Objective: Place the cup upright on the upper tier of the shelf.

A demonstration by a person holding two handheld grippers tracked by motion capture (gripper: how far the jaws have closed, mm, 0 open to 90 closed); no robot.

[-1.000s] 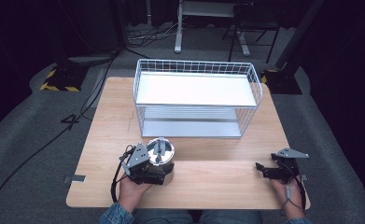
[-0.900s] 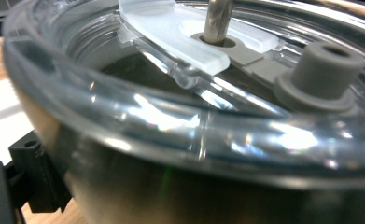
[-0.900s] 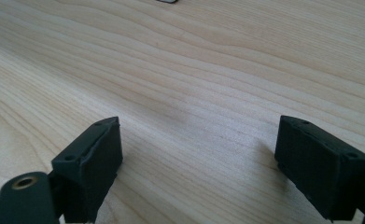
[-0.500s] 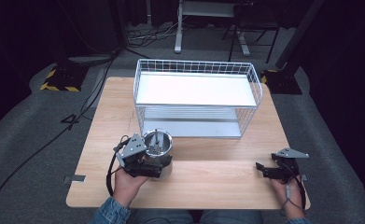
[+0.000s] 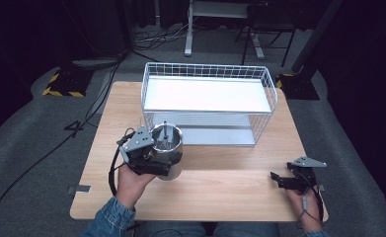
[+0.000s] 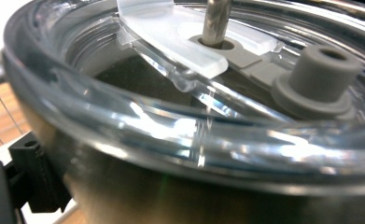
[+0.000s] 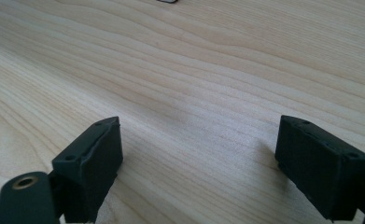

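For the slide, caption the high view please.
Left gripper holds a steel canister before a wire rack; right gripper rests open.

The wire basket is set on the far half of the bench, roughly centred across it; a flat shelf panel is carried in the basket's upper part; the lidded metal canister is placed just before the basket's near-left corner, with the left gripper clamped against its left side; the right gripper is rested on the bench well before the basket's near-right corner, beside the bench's right edge.
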